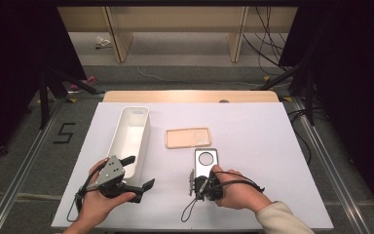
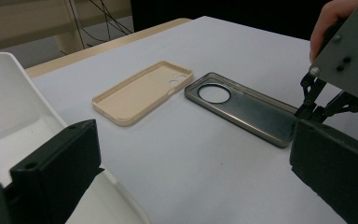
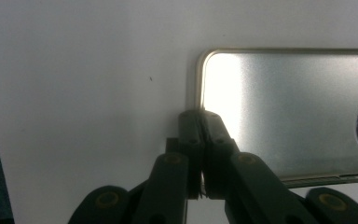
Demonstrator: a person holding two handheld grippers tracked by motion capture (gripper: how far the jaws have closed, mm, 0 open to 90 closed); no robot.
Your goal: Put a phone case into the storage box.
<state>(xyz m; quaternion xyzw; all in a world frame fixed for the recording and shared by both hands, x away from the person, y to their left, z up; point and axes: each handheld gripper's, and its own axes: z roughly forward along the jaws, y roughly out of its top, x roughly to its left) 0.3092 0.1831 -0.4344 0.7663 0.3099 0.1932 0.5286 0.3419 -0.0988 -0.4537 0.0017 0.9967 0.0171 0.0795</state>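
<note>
Grey phone case [image 1: 206, 163] lies flat mid-table, long axis running away from the person, near short edge pinched by right gripper [image 1: 200, 185], jaws clenched on its rim. Peach case [image 1: 188, 137] just beyond. Left gripper [image 1: 137, 179], jaws spread, idles by white bin [image 1: 131, 136], farther off.

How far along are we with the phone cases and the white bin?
Nothing looks finished: the white bin shows no case inside, and the beige case lies untouched on the table. In hand: the right gripper is shut on the near edge of the grey case, which rests flat. The left gripper hangs open beside the bin. Probably left: lifting both cases into the bin.
</note>
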